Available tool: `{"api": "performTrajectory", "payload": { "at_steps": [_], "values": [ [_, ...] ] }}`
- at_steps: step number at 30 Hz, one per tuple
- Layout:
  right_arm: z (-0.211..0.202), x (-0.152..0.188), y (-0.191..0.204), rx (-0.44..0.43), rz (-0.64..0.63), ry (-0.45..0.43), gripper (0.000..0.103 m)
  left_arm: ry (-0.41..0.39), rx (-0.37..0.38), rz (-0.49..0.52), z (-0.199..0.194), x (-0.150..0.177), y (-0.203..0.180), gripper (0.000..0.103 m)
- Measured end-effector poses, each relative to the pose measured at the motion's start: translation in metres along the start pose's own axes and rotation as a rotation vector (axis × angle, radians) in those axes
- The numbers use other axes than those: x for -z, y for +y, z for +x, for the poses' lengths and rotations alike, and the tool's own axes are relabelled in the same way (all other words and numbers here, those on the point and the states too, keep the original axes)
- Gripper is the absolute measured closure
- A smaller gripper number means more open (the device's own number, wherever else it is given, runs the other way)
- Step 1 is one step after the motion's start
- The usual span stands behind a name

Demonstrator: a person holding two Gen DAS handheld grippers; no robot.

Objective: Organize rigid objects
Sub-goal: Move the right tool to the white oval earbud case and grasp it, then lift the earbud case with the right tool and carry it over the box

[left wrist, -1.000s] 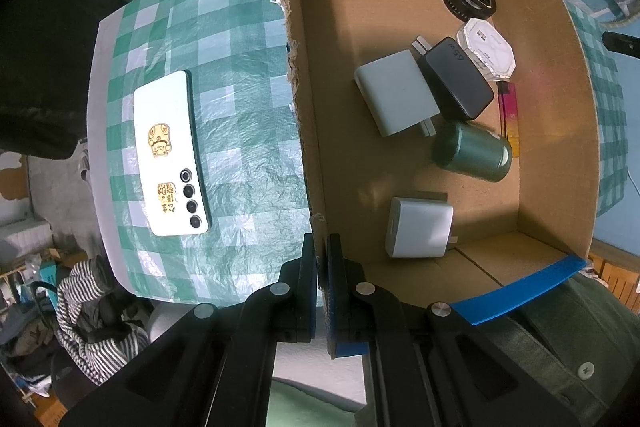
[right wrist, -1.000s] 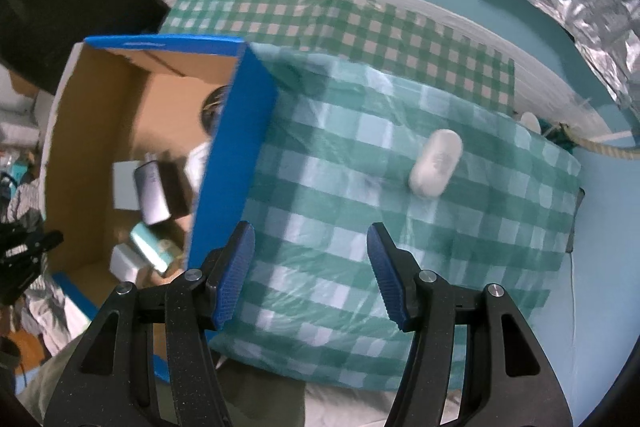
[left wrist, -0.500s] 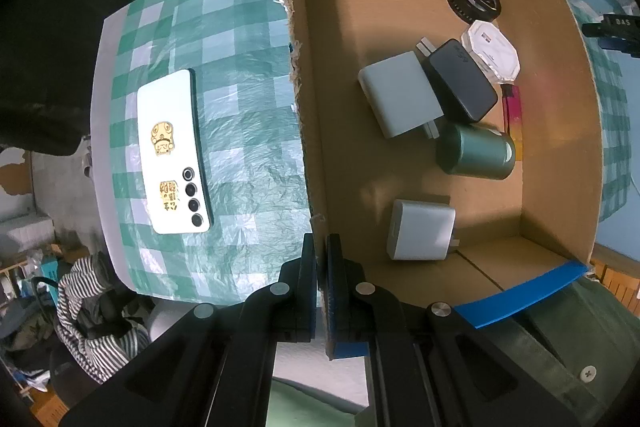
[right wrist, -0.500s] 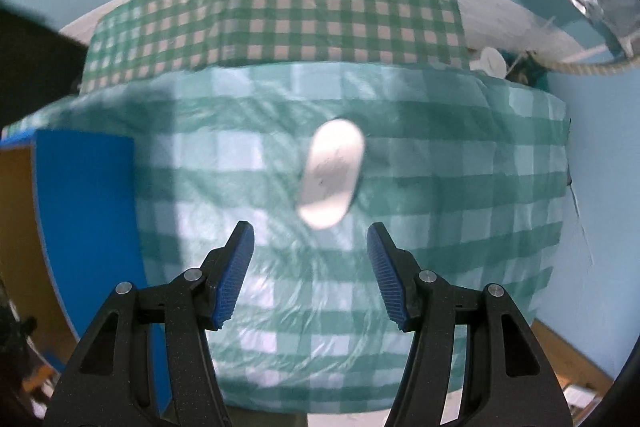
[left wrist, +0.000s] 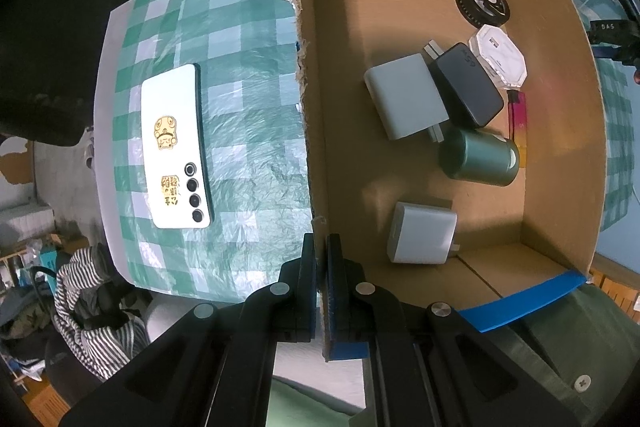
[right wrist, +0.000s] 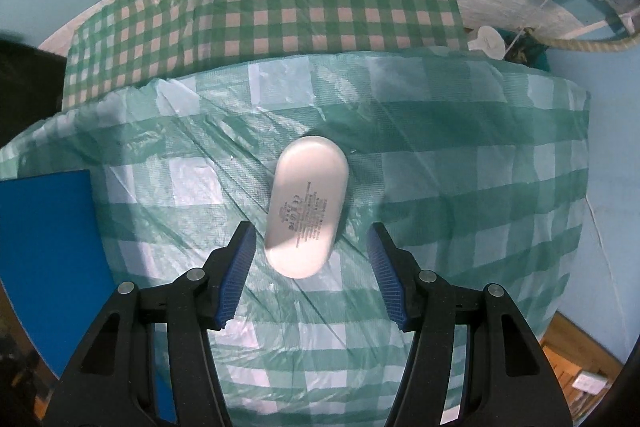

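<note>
My left gripper (left wrist: 321, 255) is shut on the near left wall of the cardboard box (left wrist: 308, 99). Inside the box lie two grey chargers (left wrist: 406, 101), a black power bank (left wrist: 468, 85), a green can (left wrist: 478, 157), a white octagonal case (left wrist: 498, 55) and a black round disc (left wrist: 482, 3). A white phone (left wrist: 174, 147) lies face down on the checked cloth left of the box. My right gripper (right wrist: 310, 259) is open, its pads on either side of the near end of a white oval case (right wrist: 306, 211) on the cloth.
The box's blue outer wall (right wrist: 44, 255) stands at the left of the right wrist view. The table's right edge (right wrist: 576, 227) drops off close to the oval case. Striped clothing (left wrist: 88, 307) lies below the table's near left edge.
My right gripper has swung right, away from the box, and moved down over the oval case, which now sits between its open fingers. The left gripper has stayed clamped on the box wall.
</note>
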State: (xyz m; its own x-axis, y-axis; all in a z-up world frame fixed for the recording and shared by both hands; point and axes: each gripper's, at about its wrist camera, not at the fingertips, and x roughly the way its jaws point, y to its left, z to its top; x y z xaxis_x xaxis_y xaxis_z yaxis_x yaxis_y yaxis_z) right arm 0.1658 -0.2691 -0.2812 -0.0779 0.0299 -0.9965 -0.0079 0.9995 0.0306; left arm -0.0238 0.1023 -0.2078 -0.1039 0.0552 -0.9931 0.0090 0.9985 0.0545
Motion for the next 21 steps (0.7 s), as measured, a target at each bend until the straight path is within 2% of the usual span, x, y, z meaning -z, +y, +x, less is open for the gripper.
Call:
{"api": "performTrajectory", "payload": {
  "at_steps": [2,4,12,21],
  "values": [
    [0.003,0.000,0.001,0.001,-0.010,0.007,0.059,0.000,-0.002,-0.002,0.000,0.000,0.000,0.099],
    [0.005,0.000,0.002,0.003,-0.018,0.014,0.065,0.000,-0.004,-0.002,0.000,0.000,-0.001,0.099],
    [0.003,0.007,0.007,0.026,-0.077,0.005,0.067,0.000,-0.005,0.002,0.000,0.000,-0.001,0.099],
    [-0.012,0.022,0.016,0.007,-0.141,-0.015,0.067,-0.002,-0.005,0.009,0.000,-0.001,-0.001,0.099]
  ]
}}
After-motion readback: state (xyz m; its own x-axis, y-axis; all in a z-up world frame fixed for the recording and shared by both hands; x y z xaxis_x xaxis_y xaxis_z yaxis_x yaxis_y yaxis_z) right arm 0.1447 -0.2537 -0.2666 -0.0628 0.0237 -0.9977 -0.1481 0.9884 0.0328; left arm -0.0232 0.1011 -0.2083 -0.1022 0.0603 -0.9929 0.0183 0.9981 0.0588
